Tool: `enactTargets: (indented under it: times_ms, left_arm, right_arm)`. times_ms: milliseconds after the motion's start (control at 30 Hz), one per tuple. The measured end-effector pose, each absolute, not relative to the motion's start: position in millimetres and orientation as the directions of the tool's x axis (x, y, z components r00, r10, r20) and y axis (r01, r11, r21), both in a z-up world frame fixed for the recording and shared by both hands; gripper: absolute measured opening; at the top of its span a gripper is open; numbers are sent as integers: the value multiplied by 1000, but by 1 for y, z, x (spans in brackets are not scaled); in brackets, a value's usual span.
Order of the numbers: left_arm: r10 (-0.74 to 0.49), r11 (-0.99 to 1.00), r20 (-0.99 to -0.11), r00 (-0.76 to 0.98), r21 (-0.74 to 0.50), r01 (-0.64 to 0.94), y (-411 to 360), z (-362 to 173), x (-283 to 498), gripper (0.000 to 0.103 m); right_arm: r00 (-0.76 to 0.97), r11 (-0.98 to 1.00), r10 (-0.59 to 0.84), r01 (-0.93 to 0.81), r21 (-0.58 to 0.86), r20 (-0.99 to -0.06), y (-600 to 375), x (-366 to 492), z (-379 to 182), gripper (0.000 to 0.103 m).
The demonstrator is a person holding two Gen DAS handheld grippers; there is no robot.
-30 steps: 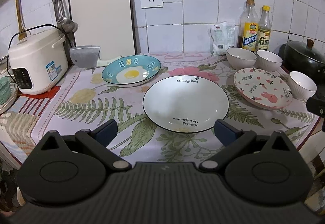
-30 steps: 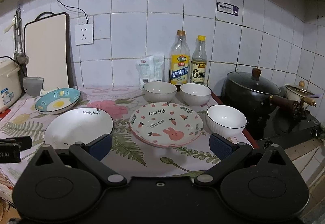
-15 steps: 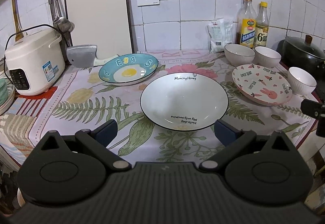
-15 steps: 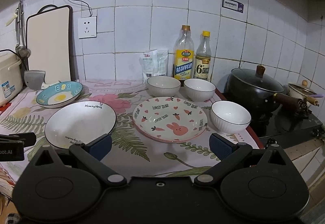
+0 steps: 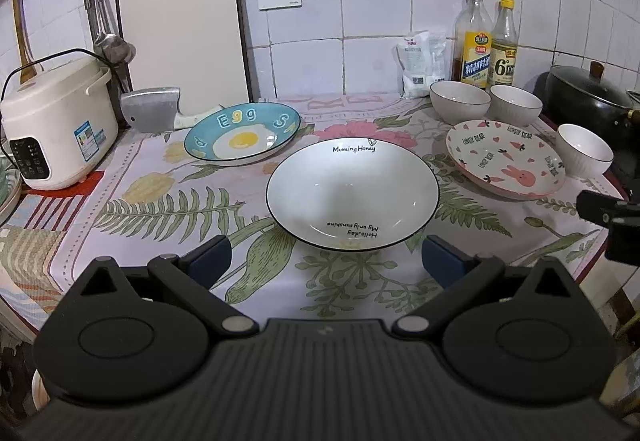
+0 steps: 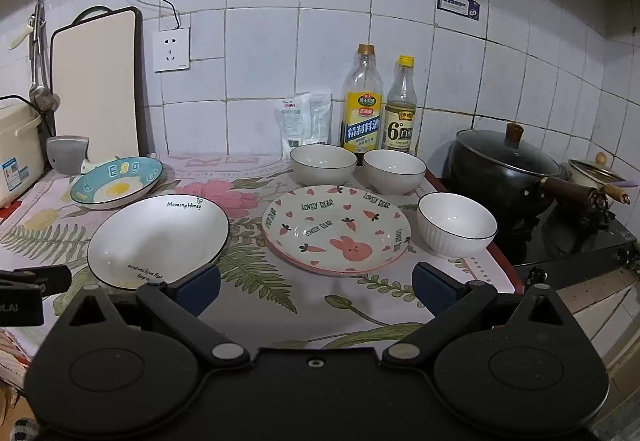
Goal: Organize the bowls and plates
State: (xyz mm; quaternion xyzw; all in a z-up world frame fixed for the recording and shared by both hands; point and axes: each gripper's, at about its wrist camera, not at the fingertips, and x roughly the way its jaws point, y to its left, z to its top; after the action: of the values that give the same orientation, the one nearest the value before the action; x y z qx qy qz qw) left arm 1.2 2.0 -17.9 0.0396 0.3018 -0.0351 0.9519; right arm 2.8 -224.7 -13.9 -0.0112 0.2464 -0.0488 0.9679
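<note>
**Op:** Left wrist view, as I read it: my left gripper [image 5: 326, 263] hangs spread wide and empty, just short of the near rim of the white "Morning Honey" plate [image 5: 352, 193] on the bench [image 5: 152, 201].

**Obs:** And the other plates?

**Op:** Blue egg plate [image 5: 242, 133] sits behind and left of the white one, apart from it. Pink rabbit plate [image 5: 506, 159] lies to the right, also apart.

**Obs:** Right side?

**Op:** My right gripper [image 6: 316, 287] is likewise spread, nothing between the fingers, lined up on the rabbit plate's near edge, not touching.

**Obs:** Bowls?

**Op:** Three. Grey bowl [image 6: 323, 164] and ribbed bowl [image 6: 394, 171] stand side by side behind the rabbit plate, in front of two bottles [image 6: 362, 109]. Third white bowl [image 6: 456, 229] stands just beside the rabbit plate's right rim, near the bench edge.

**Obs:** Surroundings?

**Op:** Black lidded pot [image 6: 504, 169] on the stove to the right. Rice cooker [image 5: 56, 121], cleaver [image 5: 152, 115] and upright cutting board [image 5: 180, 29] at far left.
</note>
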Motion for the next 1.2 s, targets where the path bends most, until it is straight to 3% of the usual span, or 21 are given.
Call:
enactTargets:
  times_ms: [1000,1200]
  left_arm:
    - [-61,992,-553,831,59,112,1,-14,4,103]
    - [-37,996,-481,876,51,70,8,-10,15,103]
  right_arm:
    - [874,995,-80,44,-87,-480,-217,13,-14,103]
    - [913,997,74,-74,15,-401,-226,22,-18,103]
